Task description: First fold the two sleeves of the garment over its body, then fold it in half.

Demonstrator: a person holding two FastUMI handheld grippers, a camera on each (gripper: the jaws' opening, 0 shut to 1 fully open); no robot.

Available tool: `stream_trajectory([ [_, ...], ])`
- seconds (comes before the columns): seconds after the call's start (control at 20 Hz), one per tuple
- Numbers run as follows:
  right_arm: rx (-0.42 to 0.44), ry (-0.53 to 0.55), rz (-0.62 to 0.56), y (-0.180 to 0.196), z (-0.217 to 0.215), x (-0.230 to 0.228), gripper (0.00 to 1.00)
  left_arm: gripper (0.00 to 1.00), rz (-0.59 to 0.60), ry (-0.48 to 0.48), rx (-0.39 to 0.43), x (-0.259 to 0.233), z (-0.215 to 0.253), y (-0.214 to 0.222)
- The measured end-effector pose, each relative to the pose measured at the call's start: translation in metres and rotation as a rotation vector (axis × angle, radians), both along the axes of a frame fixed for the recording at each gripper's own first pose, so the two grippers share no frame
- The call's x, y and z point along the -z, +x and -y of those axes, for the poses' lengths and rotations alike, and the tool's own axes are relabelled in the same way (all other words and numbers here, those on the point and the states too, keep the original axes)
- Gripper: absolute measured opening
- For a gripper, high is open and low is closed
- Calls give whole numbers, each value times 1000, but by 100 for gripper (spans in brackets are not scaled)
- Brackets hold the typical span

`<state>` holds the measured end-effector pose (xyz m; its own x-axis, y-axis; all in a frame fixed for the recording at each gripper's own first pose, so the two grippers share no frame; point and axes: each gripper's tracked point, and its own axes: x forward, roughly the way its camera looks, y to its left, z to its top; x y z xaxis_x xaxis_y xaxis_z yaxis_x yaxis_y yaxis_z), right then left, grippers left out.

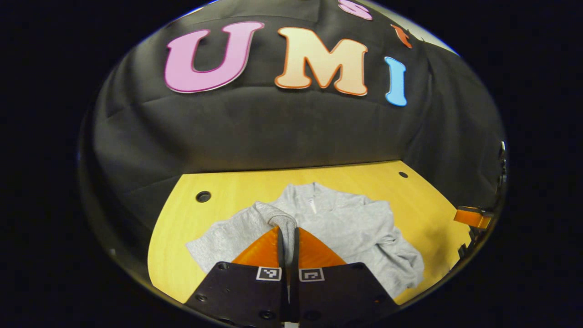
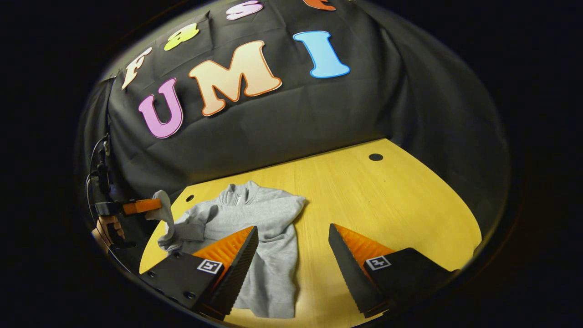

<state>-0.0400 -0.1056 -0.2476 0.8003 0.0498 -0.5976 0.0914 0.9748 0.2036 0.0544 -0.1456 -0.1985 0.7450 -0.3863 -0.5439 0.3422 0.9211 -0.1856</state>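
A grey sweatshirt lies on the yellow wooden table, collar toward the far wall. My left gripper is shut on the cuff of one sleeve, which is lifted off the table. In the right gripper view that same left gripper appears at far left, held by a hand, with the sleeve cuff hanging from it above the sweatshirt. My right gripper stands open above the table, to the right of the garment's body, with nothing between its fingers. The other sleeve lies folded over the body.
Round cable holes sit near the table's far corners. The black cloth wall rises right behind the table. Bare tabletop stretches to the right of the garment.
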Motion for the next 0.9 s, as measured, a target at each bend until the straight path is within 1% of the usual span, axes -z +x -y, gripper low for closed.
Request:
stream_trajectory([
  [0.15, 10, -3, -8, -6, 20, 5, 98, 0, 2, -7, 79, 0, 54, 2],
  [0.25, 10, -16, -16, -12, 30, 6, 98, 0, -19, -31, 113, 6, 88, 1],
  [0.3, 9, -18, -17, -15, 34, 6, 94, 0, -32, -42, 125, 11, 103, 0],
  [0.35, 8, -16, -20, -18, 37, 7, 94, 0, -41, -51, 138, 16, 119, 0],
  [0.4, 5, -14, -25, -20, 39, 7, 98, 0, -52, -55, 153, 23, 134, 0],
  [0.45, 3, -16, -32, -22, 42, 9, 98, 2, -67, -58, 169, 30, 148, -1],
  [0.5, 1, -21, -37, -23, 45, 10, 98, 0, -85, -59, 181, 36, 159, -3],
  [0.55, 2, -22, -39, -25, 49, 10, 98, 2, -97, -57, 194, 42, 166, -4],
  [0.6, 4, -20, -37, -25, 51, 10, 98, 0, -106, -51, 201, 48, 174, -5],
  [0.7, 9, -10, -39, -24, 49, 12, 98, 0, -132, -61, 223, 60, 191, -8],
  [0.8, 4, -2, -42, -26, 46, 13, 98, 2, -185, -82, 245, 75, 205, -14],
  [0.85, -2, 0, -41, -25, 44, 12, 94, 9, -213, -114, 263, 79, 216, -20],
  [0.9, -10, 2, -41, -25, 39, 12, 98, 12, -236, -156, 281, 77, 221, -26],
])
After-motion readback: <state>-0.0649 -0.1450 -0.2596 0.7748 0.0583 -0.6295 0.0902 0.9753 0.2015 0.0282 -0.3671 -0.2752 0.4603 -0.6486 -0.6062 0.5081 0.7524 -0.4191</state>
